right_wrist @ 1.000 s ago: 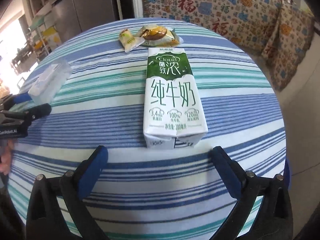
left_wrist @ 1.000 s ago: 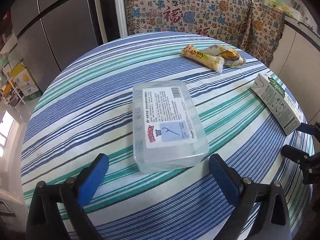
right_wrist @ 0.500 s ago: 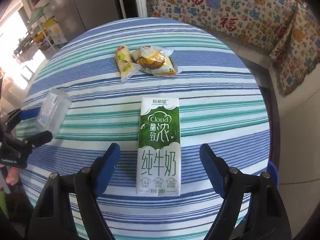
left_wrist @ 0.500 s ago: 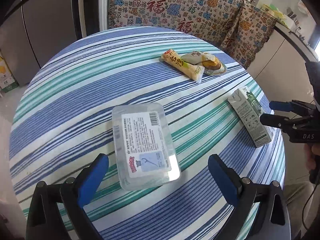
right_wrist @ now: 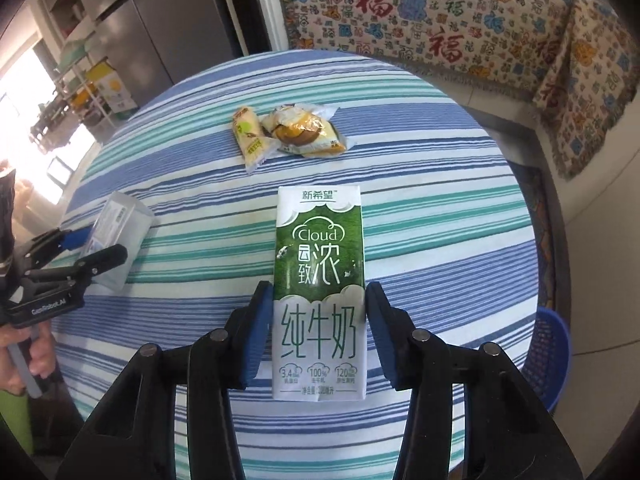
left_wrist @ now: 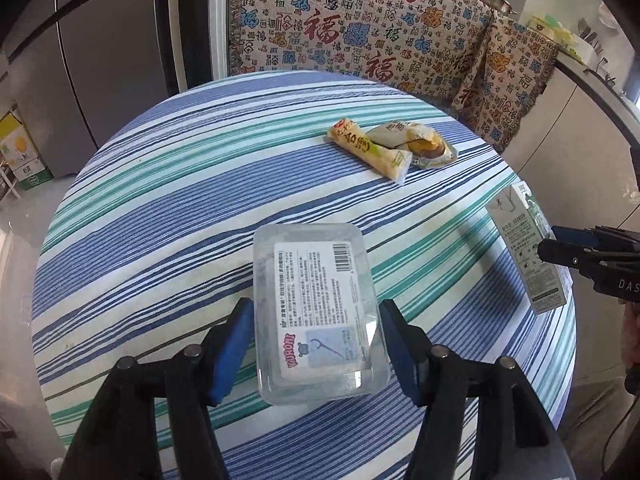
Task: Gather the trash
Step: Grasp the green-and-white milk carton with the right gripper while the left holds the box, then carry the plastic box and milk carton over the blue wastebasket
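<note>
light: bright daylight, left window (right_wrist: 16, 160) blown out | edges: fisheye-curved, dark corners | focus: sharp

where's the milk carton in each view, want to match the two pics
Left wrist view: the milk carton is at the far right edge, held in the right claw.
Right wrist view: the milk carton is at centre, between that claw's blue pads.
Shared landmark: the pair of yellow snack wrappers lying beyond it on the striped tablecloth.

A patterned blanket (left_wrist: 380, 32) hangs behind the striped tablecloth (left_wrist: 160, 208).
</note>
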A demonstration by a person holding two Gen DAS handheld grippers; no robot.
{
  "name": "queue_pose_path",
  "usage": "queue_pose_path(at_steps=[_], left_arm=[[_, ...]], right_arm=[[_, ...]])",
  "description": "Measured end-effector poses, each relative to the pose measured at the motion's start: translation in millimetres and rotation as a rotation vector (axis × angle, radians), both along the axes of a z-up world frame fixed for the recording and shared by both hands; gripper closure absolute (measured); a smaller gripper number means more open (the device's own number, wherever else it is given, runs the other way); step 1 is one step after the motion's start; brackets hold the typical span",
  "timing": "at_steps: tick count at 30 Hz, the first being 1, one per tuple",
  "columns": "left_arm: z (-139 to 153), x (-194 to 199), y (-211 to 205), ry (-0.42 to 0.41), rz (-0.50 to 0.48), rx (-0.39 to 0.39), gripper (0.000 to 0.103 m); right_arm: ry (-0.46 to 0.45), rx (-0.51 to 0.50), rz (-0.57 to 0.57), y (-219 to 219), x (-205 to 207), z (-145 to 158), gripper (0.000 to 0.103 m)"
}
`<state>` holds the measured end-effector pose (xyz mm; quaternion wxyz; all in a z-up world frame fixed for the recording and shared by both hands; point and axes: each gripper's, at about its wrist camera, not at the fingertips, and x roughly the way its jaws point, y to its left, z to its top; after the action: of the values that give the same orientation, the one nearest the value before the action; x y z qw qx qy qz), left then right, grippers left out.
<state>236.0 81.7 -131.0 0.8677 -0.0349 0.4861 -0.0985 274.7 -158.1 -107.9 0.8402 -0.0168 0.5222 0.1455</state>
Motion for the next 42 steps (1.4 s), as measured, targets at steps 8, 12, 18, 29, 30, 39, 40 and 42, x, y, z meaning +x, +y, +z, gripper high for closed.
queue_pose_path(at_steps=[8,12,18,29,30,39,40,42], left_arm=[[28.4,-15.5,-39.5,-0.091,-0.040,0.038,0.039],[35.0,-17.0,-58.1,-0.117,-0.067,0.052,0.039],[42.8,-18.9,-78.5,-0.135,-0.101,0.038,0.039],[57.2,-20.5,-171.1,-0.123,-0.264,-0.116,0.039],[58.5,-21.4,-188.3,-0.118,-0.294,-0.137,0.039],[52.4,-16.3,-357.1,-0.065,-0.530,-0.211,0.039],[48.0,-14.4,-374.0,-0.055,-0.547,-0.215,0.039],[35.3,-8.8,-405.5,-0.027,-0.575,-0.224,0.039]], right_arm=[[-0.016,0.056,-0.027,-20.0,-22.4,6.7,0.055],[-0.018,0.062,-0.043,-25.7,-27.4,7.0,0.055],[-0.025,0.084,-0.071,-37.8,-33.8,10.4,0.055],[-0.089,0.078,-0.232,-129.5,-54.5,37.5,0.055],[-0.090,0.068,-0.261,-147.7,-58.5,38.4,0.055],[-0.046,0.066,-0.559,-315.5,-95.9,9.1,0.054],[-0.042,0.071,-0.583,-329.0,-98.6,2.2,0.054],[-0.034,0.082,-0.619,-351.5,-100.3,-11.7,0.054]])
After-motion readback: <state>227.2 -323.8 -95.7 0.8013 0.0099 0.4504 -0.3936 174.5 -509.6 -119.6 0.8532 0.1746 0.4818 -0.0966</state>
